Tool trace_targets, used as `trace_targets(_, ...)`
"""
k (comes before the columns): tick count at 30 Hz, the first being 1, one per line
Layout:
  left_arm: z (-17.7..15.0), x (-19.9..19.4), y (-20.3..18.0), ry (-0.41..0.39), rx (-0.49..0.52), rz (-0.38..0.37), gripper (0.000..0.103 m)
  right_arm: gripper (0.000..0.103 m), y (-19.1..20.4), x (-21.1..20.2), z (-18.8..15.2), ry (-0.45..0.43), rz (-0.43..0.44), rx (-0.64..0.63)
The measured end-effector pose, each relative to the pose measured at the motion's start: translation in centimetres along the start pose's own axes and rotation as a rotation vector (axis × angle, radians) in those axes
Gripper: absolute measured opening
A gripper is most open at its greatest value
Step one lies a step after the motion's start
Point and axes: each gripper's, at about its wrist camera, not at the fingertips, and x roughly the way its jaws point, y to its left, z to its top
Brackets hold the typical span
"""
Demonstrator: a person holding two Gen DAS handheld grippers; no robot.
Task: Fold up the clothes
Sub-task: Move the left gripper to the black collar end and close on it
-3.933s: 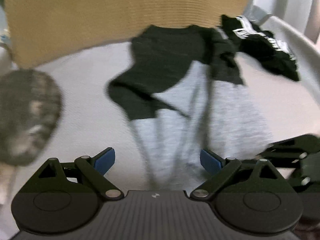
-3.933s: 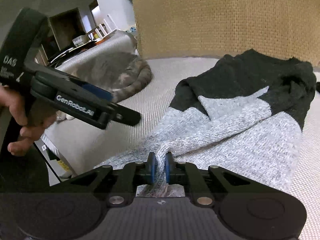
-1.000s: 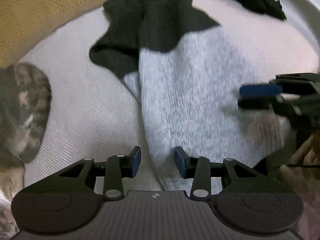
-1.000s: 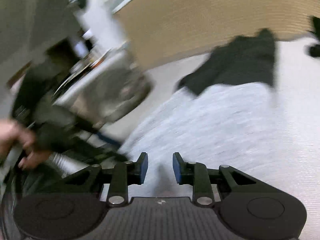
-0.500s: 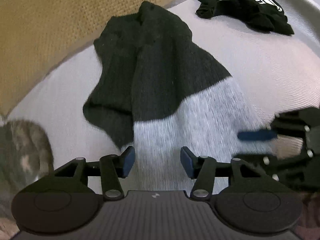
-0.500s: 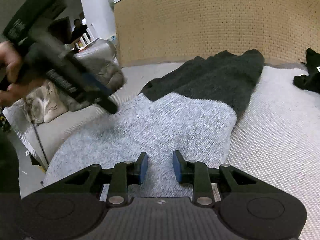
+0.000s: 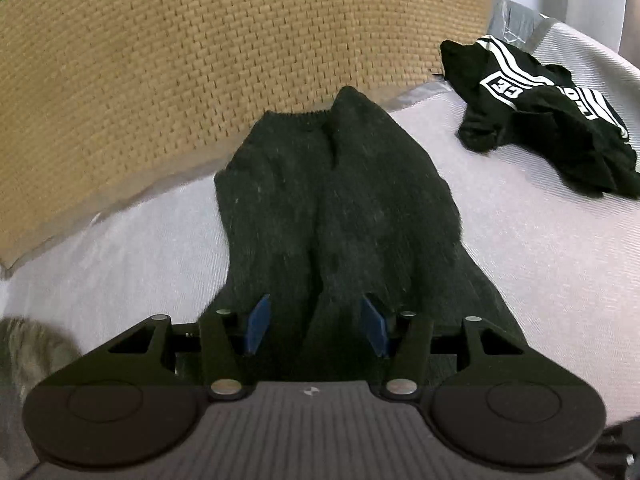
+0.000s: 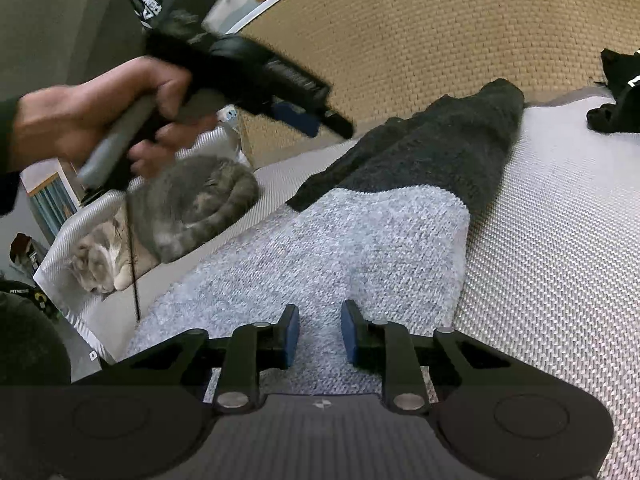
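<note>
A knit sweater lies on the pale bed, black at its far half [image 7: 340, 208] and grey at its near half [image 8: 360, 240]. It runs lengthwise toward the woven headboard. My left gripper [image 7: 316, 328] is open and hovers over the black part, nothing between its blue pads. From the right wrist view, that left gripper [image 8: 316, 120] is held in a hand [image 8: 92, 116] up above the sweater's left side. My right gripper [image 8: 318, 334] is open just over the grey hem, empty.
A black garment with white stripes and lettering [image 7: 540, 116] lies crumpled at the far right. A grey and white cat [image 8: 172, 220] is curled on the bed's left edge. The tan woven headboard [image 7: 200, 60] closes the far side. The bed [image 8: 560, 260] is bare on the right.
Both grippers let go of the sweater and opened. The sweater now lies folded narrow and flat. My left gripper has moved forward from the grey part over the black part.
</note>
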Motion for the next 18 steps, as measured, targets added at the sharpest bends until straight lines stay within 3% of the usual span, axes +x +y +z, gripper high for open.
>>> trace_targets(10,3.4,5.1,-0.3,0.002,-0.005,-0.043,0.055,0.027,-0.4,-0.1,-0.3,-0.022,0.015,0.026)
trace_targets(18,6.1,9.6,2.3,0.009,-0.266,-0.131,0.055,0.027,-0.6,-0.1,-0.4,-0.029,0.028,0.029)
